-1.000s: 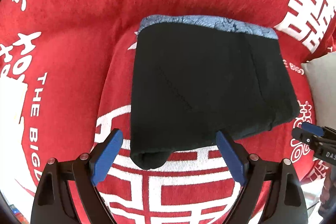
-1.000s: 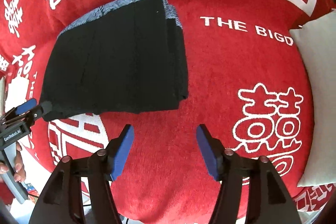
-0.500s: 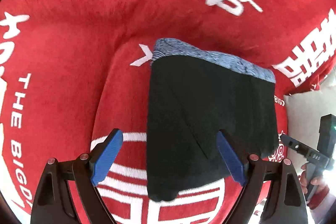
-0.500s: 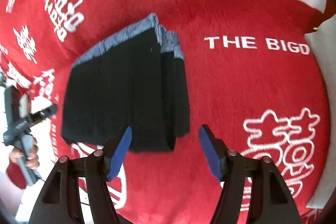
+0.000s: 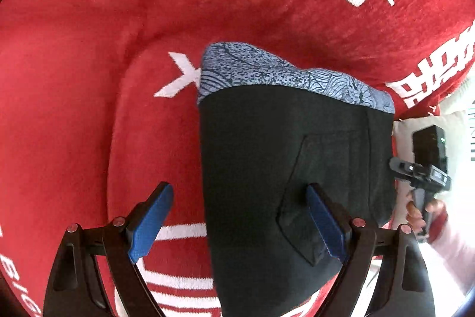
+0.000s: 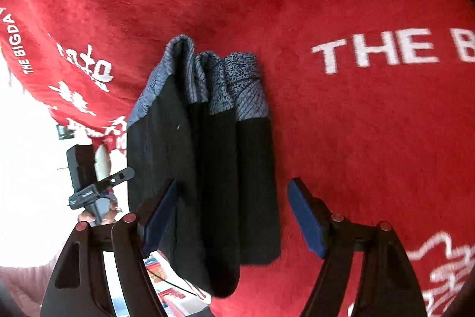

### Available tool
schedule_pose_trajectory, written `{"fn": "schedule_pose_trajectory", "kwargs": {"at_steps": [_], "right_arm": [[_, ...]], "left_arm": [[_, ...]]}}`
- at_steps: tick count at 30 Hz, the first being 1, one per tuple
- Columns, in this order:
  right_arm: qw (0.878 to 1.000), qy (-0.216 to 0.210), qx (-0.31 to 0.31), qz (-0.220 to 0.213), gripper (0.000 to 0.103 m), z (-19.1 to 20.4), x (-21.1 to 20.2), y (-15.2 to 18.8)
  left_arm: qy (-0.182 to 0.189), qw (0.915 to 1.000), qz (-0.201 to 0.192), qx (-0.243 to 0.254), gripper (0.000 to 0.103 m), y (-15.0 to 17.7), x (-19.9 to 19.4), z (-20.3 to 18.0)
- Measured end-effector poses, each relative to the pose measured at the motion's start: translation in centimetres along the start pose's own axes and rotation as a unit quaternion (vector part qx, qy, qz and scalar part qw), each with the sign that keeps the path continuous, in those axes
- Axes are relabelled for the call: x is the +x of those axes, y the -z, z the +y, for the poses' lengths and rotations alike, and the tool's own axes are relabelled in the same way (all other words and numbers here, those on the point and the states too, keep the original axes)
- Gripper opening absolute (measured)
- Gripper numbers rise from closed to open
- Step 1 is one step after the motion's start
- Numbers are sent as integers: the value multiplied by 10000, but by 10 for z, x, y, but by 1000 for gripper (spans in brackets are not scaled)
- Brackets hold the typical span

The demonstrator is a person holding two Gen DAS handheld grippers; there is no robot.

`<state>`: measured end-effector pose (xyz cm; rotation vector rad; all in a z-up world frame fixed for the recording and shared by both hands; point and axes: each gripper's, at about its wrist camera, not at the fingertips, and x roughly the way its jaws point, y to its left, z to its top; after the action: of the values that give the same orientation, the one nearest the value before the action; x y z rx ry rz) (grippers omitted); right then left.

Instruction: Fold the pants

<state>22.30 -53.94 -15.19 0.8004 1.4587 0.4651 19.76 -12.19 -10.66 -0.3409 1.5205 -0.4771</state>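
Note:
The black pants (image 5: 285,168) with a blue patterned waistband lie folded in a compact stack on the red cloth. In the right wrist view the pants (image 6: 207,183) show several stacked layers seen edge-on. My left gripper (image 5: 240,220) is open, its jaws straddling the near left part of the stack, holding nothing. My right gripper (image 6: 234,219) is open, its jaws on either side of the stack's near end. The right gripper also shows at the right edge of the left wrist view (image 5: 421,171); the left gripper shows at the left of the right wrist view (image 6: 95,183).
A red plush cloth (image 5: 89,79) with white characters and lettering covers the whole surface (image 6: 371,124). A white cushion (image 5: 445,121) lies at the right. The cloth's edge drops off at the left of the right wrist view (image 6: 44,138).
Both grippers have swung around toward the stack's ends and moved closer. The pants now sit between the open jaws of each. The stack itself has not changed shape.

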Motion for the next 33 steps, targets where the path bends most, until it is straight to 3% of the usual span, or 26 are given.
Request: {"fn": "schedule_pose_trajectory", "kwargs": {"at_steps": [4, 8, 10, 11, 12, 13, 16, 21, 27, 33], "right_arm": [[9990, -374, -212, 126, 79, -2, 10, -7], [9981, -430, -384, 211, 78, 2, 19, -13], [9987, -403, -237, 209, 69, 0, 19, -15], [9990, -353, -185, 208, 66, 0, 19, -15], [9991, -318, -188, 196, 58, 0, 17, -13], [9991, -322, -193, 171, 49, 3, 14, -11], [9991, -387, -145, 84, 41, 9, 8, -8], [9986, -529, -7, -48, 37, 13, -1, -2], [9977, -673, -2, -66, 36, 20, -18, 12], [9965, -817, 84, -125, 36, 26, -40, 50]], "left_arm": [[264, 9996, 126, 17, 91, -7, 13, -1], [381, 9992, 137, 15, 91, -12, 23, -7], [326, 9994, 70, 80, 87, -11, 24, -13], [345, 9993, 24, 148, 77, -10, 24, -17], [269, 9993, -50, 241, 77, -9, 21, -24], [264, 9991, -102, 304, 69, -8, 19, -28], [206, 9989, -208, 354, 61, -5, 12, -34], [192, 9984, -390, 374, 55, 0, -4, -39], [353, 9976, -448, 388, 55, 14, -26, -44], [355, 9970, -472, 508, 55, 45, -47, -59]]}}
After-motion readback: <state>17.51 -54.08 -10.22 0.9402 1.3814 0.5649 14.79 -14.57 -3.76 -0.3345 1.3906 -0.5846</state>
